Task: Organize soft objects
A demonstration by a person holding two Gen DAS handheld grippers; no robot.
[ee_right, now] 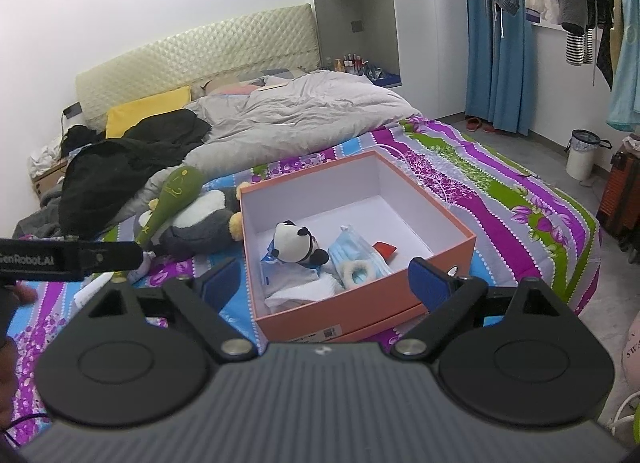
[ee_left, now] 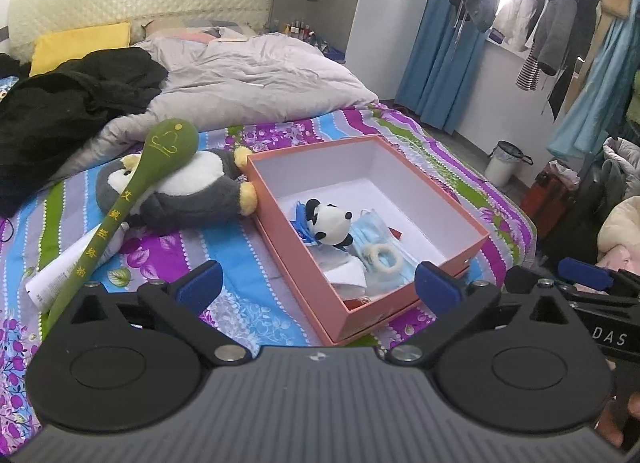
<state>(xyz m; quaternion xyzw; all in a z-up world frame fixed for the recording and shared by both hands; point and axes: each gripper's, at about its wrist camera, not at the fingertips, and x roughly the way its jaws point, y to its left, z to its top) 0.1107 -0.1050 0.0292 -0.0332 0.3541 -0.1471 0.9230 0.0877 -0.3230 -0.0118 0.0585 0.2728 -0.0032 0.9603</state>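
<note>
I see my left gripper with its jaws spread wide and nothing between them, and my right gripper likewise wide and empty. The orange box lies on the striped bedsheet at twelve o'clock, holding the panda plush and blue face masks. At ten o'clock, touching the box, lies the penguin plush under a green massage hammer.

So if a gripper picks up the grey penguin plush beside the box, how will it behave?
The penguin plush looks stuffed and fluffy, so it probably squashes under the pads and weighs little for its size. The green mallet lies across it and would likely slide off. Its rounded body may sag or roll.
</note>
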